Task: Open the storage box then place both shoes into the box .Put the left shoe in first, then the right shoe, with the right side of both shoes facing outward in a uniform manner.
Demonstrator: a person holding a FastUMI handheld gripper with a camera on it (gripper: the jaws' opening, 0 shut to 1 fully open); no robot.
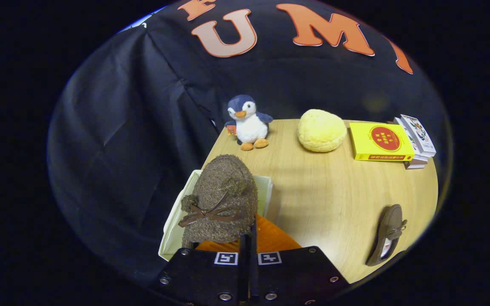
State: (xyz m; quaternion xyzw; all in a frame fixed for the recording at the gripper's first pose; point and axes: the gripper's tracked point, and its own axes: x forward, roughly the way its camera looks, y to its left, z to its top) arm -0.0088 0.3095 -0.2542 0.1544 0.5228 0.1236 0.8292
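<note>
Storage box (177, 221) is open; gripper (248, 242) fingers pinch one brown fuzzy loafer (221, 199) above it, other loafer (387, 233) waits well right of the box

Fuzzy brown fleece shoe (221, 199) with a smooth leather-like bow – pale matt plastic storage box (172, 229); light wood-grain table (334, 191); plush penguin (248, 122); glossy yellow book (380, 142)
</note>
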